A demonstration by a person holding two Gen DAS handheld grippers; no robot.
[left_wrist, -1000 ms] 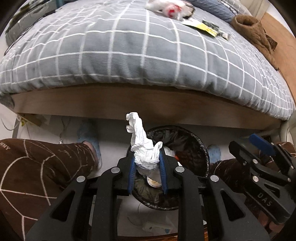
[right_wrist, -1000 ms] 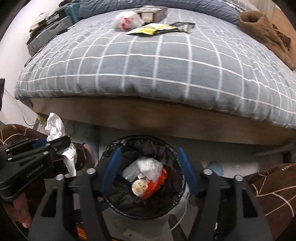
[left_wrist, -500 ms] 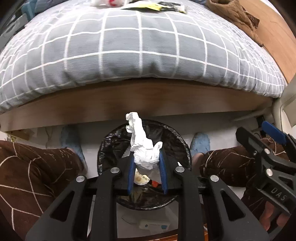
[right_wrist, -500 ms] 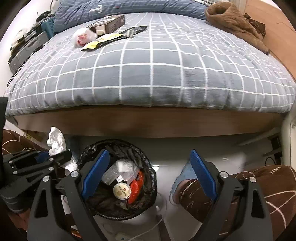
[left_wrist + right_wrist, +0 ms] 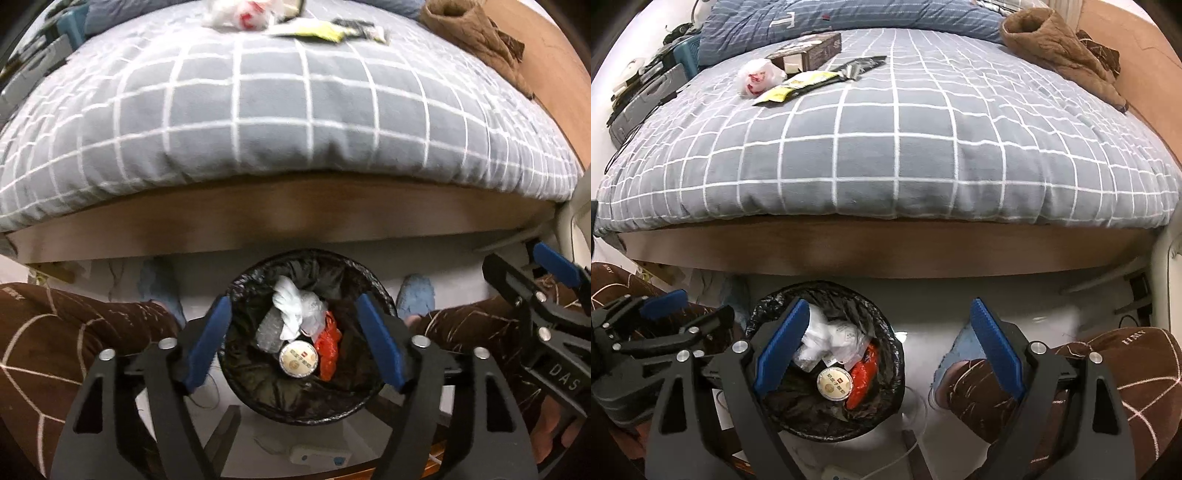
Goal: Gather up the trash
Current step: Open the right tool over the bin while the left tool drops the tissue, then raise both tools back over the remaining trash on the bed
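My left gripper [image 5: 292, 301] hangs over the black-lined bin [image 5: 306, 415], its jaws opening with nothing between the blue pads. The crumpled white tissue [image 5: 291, 310] lies in the bin on a round lid and a red wrapper. My right gripper [image 5: 889, 302] stands open and empty, its left pad above the bin [image 5: 827, 432] and its right pad over a blue slipper. On the grey checked bed lie a white plastic bag [image 5: 757, 77], a yellow wrapper [image 5: 798, 86], a black wrapper [image 5: 858, 66] and a box [image 5: 809, 50].
A brown garment [image 5: 1060, 48] lies on the bed's far right. A person's legs in brown trousers [image 5: 74, 332] flank the bin. A white power strip [image 5: 317, 456] and cables lie on the floor. The wooden bed frame [image 5: 886, 247] overhangs the bin.
The left gripper moved over the bin, opened and let the tissue drop in. The right gripper opened wider and shifted to the right of the bin.
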